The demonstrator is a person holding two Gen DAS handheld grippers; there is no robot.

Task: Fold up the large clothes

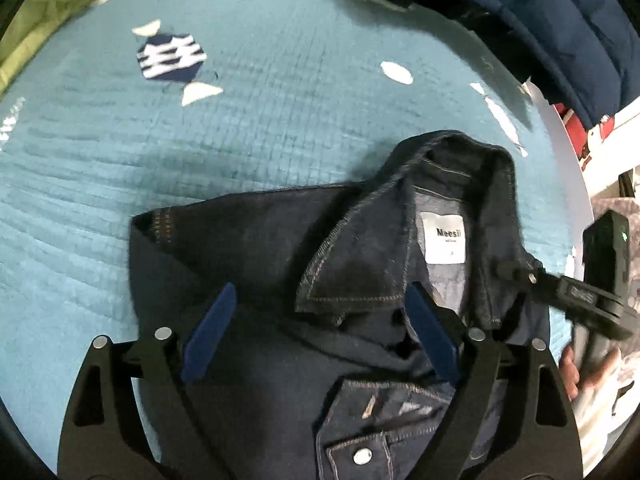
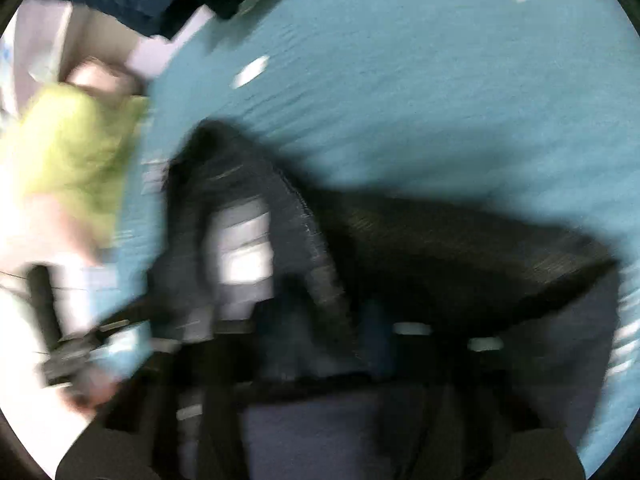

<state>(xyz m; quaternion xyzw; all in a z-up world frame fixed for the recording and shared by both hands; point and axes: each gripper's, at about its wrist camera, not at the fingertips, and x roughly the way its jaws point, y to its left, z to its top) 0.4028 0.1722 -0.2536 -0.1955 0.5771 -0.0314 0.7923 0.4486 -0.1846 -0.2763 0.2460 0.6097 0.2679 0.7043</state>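
Left wrist view: left gripper (image 1: pixel 320 332) spread wide above the dark denim jacket (image 1: pixel 256 248), clear of it
Surface: teal bedspread (image 1: pixel 240 128)
Right wrist view: blurred; right gripper's grip unreadable

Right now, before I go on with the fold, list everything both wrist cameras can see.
Denim jacket: one, dark blue, lying on the bedspread, collar open, white neck label showing.
Bedspread: one, teal with white and navy patches, under the jacket.
Quilted garment: one, navy, at the far edge of the bedspread.
Green fabric: one, yellow-green, far left corner in the left wrist view.
Left gripper: black with blue pads, jaws wide open above the jacket, nothing held.
Right gripper: black, at the jacket's collar; too blurred in its own view to judge the jaws.
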